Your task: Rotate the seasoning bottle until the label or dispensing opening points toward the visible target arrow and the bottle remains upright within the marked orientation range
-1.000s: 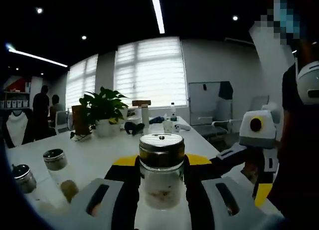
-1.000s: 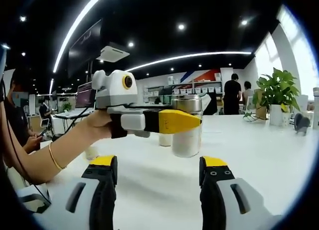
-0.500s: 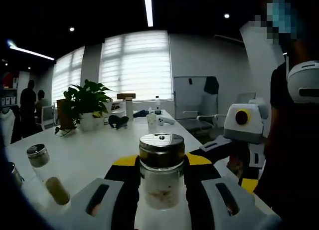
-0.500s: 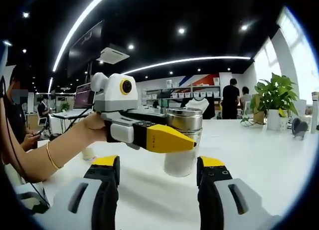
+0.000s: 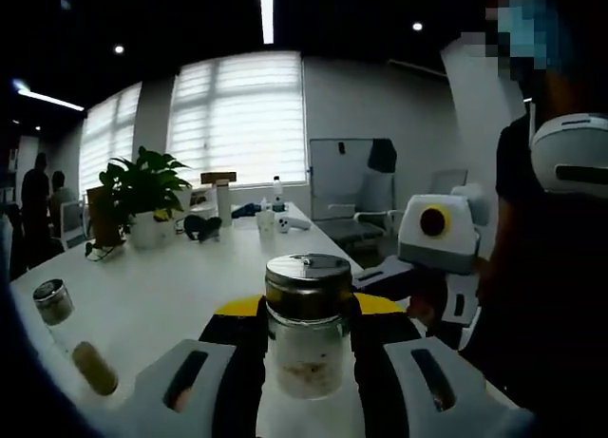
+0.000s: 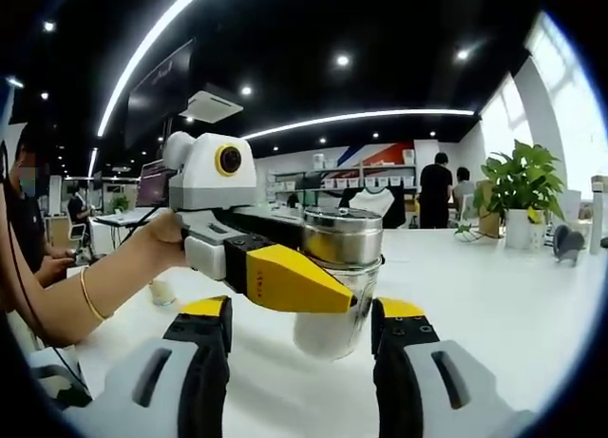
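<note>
Left gripper is clamped on the seasoning bottle, jaws pressed to either side of the clear glass body below the metal lid. In the right gripper view I see the left gripper and the bottle just ahead of my right gripper, whose jaws stand spread with nothing between them.

Bottle looks slightly tilted and possibly off the white table, though I can't be sure of contact at its base.

Step in hand, as I judge it: turning the bottle in the left grip. I can't find the target arrow or any label, so the heading is unclear.

Next: twist about the bottle's own axis, keep it plumb, set it down squarely before letting go. The right could steady it.

Two other bottles stand well apart at the table's left.
</note>
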The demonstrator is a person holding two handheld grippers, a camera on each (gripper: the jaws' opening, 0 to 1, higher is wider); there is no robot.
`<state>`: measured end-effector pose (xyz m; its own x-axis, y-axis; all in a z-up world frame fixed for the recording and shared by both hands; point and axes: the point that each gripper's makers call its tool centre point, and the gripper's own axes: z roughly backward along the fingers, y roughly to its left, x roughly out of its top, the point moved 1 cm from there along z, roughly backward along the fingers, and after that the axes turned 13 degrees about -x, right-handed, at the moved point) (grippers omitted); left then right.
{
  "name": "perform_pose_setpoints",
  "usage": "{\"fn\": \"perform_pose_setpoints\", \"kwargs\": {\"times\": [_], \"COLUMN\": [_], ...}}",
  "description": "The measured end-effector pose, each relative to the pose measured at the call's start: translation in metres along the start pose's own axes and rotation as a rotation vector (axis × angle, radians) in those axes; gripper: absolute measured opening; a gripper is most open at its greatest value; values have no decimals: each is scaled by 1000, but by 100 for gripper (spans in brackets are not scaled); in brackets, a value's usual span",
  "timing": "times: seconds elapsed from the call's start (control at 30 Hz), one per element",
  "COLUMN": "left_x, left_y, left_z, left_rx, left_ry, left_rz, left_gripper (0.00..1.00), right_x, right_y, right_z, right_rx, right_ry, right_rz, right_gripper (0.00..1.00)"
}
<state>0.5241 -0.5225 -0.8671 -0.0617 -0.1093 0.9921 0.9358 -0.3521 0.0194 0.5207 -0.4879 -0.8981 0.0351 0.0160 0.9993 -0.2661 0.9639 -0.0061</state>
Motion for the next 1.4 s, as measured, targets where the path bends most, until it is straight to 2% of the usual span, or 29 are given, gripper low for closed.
{"fn": "perform_pose_setpoints", "kwargs": {"times": [0.1, 0.2, 0.33, 0.53, 0.83, 0.97, 1.13, 1.4], "left_x": [3, 6, 8, 9, 12, 14, 15, 12], "left_y": [-3, -8, -12, -10, -14, -17, -17, -20], "left_z": [-1, -2, -3, -2, -2, -1, -1, -2], "left_rx": [-23, -29, -52, -47, -65, -73, -62, -52], "left_ry": [-21, -3, -11, -17, -31, -32, -36, 0], "left_rz": [10, -20, -17, -14, -19, -28, -30, -42], "left_gripper": [35, 35, 35, 35, 35, 36, 36, 36], "right_x": [3, 4, 6, 7, 12, 14, 14, 11], "right_y": [-2, -1, -1, -3, -8, -12, -12, -12], "right_z": [1, 1, 1, 0, -1, 0, -3, -3], "right_rx": [-6, 0, -2, -6, -15, -18, -16, -19], "right_ry": [-10, -12, -16, -20, -30, -47, -43, -46], "right_rz": [1, 7, 14, 19, 14, 19, 47, 49], "right_gripper": [56, 56, 53, 50, 42, 33, 33, 32]}}
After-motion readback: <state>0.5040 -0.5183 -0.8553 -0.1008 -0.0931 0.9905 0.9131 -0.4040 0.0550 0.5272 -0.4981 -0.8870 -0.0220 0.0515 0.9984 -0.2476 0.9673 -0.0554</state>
